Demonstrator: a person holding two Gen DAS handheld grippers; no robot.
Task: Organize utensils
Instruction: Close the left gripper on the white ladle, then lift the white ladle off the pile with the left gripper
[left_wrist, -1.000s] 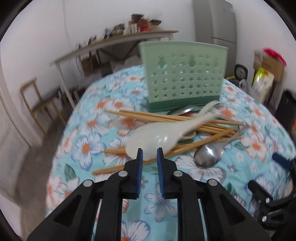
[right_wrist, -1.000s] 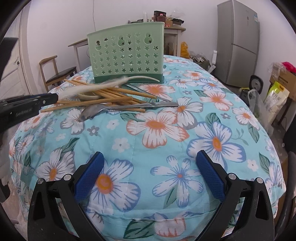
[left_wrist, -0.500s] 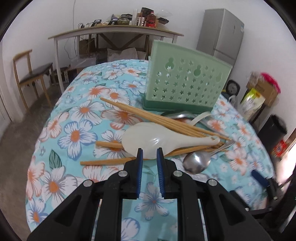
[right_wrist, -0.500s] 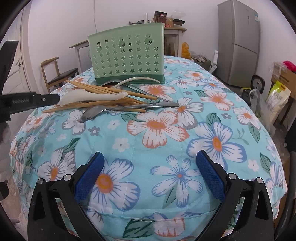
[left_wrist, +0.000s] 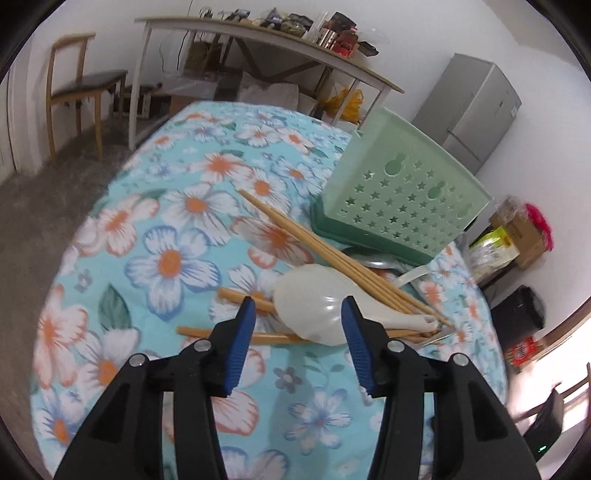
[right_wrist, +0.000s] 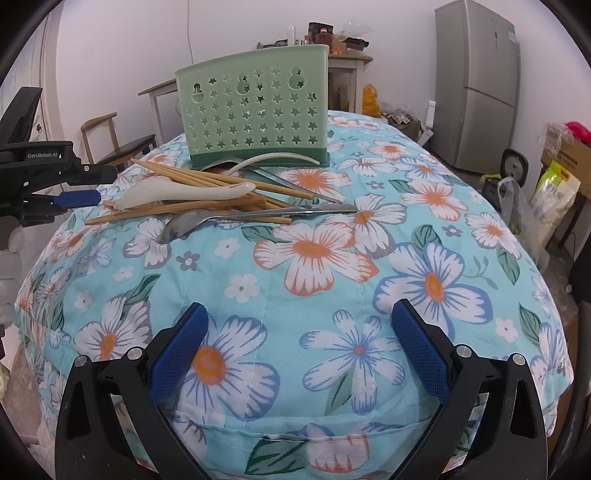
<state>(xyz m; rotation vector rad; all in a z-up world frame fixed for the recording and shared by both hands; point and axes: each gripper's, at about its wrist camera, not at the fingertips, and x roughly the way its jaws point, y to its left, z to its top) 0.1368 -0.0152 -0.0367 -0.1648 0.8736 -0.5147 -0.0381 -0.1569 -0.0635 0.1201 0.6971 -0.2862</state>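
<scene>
1. Flowered turquoise cloth (right_wrist: 317, 258) covers the table; a grey fridge (right_wrist: 476, 81) stands against the white wall behind it.
2. Left gripper (left_wrist: 298, 334): its jaws have just been opening and now stand apart, blue pads on either side of the white spoon's bowl without pressing on it.
3. White spoon (left_wrist: 317, 308) lies on the pile of wooden chopsticks (left_wrist: 314, 243), its handle running off to the right in the left wrist view.
4. Metal spoon (right_wrist: 192, 223) lies at the near edge of that pile in the right wrist view, bowl to the left.
5. Green utensil holder (right_wrist: 255, 110), pierced with star holes, stands upright just behind the pile.
6. Right gripper (right_wrist: 299, 350) hangs over bare cloth near the table's front edge, jaws spread wide, nothing between them, well apart from the utensils.
</scene>
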